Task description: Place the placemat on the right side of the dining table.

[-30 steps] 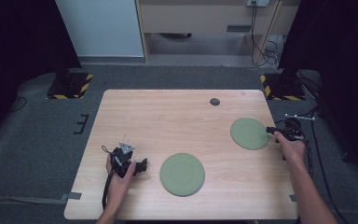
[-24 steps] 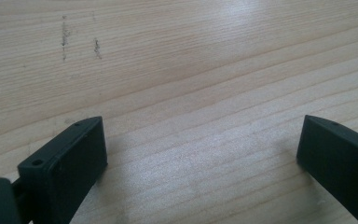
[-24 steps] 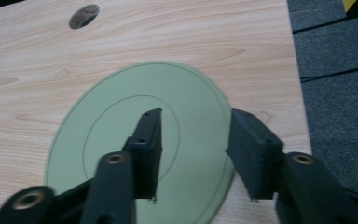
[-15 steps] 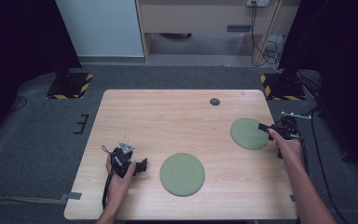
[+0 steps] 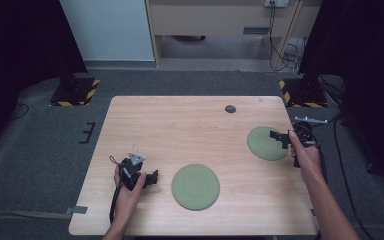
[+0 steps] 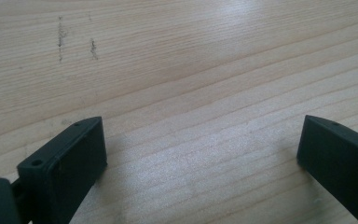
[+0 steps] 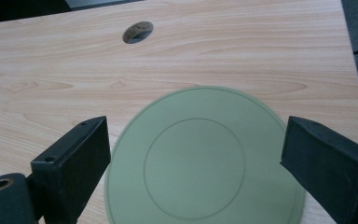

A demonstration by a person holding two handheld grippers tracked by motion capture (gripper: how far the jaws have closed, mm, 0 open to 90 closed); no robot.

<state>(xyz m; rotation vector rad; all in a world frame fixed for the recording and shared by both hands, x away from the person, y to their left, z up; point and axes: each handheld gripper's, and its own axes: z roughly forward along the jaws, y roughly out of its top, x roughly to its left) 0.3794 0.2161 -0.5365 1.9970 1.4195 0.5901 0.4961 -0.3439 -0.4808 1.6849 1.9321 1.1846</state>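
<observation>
R gripper [image 5: 280,138] over far-right green plate [image 7: 205,156], jaws wide, plate between. Likely pick: drop low, pinch rim, not centre. L gripper [image 5: 150,178] open, idle on table [image 5: 180,130], near second plate [image 5: 196,186].

near plate [image 5: 195,186]: green, flat | right plate [image 5: 266,143]: green, flat

A plate [image 5: 195,186] lies on the bench [image 5: 180,130] near its front edge; take it as the landmark. To its left, just beside it, is the left hand-held gripper [image 5: 152,178]. A second plate [image 5: 263,144] lies behind it to the right, at the right edge, with the right hand-held gripper [image 5: 275,134] over its far rim. A round hole [image 5: 230,108] is far behind the landmark plate.
</observation>
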